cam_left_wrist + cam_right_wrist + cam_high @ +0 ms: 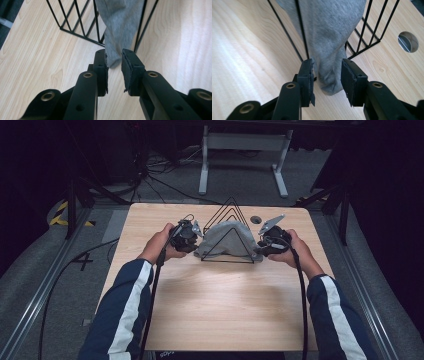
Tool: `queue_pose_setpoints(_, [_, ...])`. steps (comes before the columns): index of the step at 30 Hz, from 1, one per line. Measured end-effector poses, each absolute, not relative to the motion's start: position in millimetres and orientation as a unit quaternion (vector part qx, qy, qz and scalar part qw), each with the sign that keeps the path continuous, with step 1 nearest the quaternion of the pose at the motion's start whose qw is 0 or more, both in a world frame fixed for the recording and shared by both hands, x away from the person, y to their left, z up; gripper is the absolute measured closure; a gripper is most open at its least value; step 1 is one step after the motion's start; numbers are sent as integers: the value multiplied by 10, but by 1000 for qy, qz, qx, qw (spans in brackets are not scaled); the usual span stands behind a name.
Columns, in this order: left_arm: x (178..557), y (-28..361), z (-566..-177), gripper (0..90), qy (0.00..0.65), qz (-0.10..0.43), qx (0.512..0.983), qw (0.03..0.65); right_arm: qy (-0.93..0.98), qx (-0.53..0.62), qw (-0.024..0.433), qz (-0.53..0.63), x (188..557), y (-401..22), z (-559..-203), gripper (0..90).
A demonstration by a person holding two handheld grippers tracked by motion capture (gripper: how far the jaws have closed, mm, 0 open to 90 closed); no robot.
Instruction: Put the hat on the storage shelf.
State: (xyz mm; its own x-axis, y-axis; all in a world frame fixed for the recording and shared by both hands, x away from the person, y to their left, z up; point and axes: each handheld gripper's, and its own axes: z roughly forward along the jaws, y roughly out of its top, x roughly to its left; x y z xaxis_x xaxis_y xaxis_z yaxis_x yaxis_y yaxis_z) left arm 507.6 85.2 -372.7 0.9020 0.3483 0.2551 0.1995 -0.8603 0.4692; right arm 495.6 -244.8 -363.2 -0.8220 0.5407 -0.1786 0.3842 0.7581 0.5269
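Observation:
A grey cloth (225,237) hangs draped over a black wire triangular rack (230,207) at the far middle of the wooden table (215,305). My left gripper (196,237) sits at the cloth's left end, my right gripper (260,242) at its right end. In the left gripper view the jaws (114,56) stand apart with the cloth's tip (120,22) lying between them, not pinched. In the right gripper view the jaws (327,63) stand wider, with the cloth's other end (329,30) hanging loose between the pads and a gap on each side.
A round cable hole (255,219) lies in the tabletop just right of the rack, near my right gripper. The rack's wire base (80,37) rests on the wood. Beyond the table's far edge stands a white metal frame (245,142) on grey floor.

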Motion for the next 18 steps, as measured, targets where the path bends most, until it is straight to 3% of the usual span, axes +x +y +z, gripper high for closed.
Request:
queue_pose_setpoints(7, [4825, 1092, -3802, 694, 146, 164, 949, 225, 922, 253, 157, 248, 4791, -2574, -3617, 622])
queue_pose_setpoints(12, [4639, 1283, -3884, 572, 156, 168, 945, 232, 915, 259, 165, 263, 4646, -2688, -3650, 586])
queue_pose_setpoints(18, [4409, 1488, -3970, 497, 169, 170, 938, 251, 912, 260, 164, 272, 4475, -2783, -3734, 569])
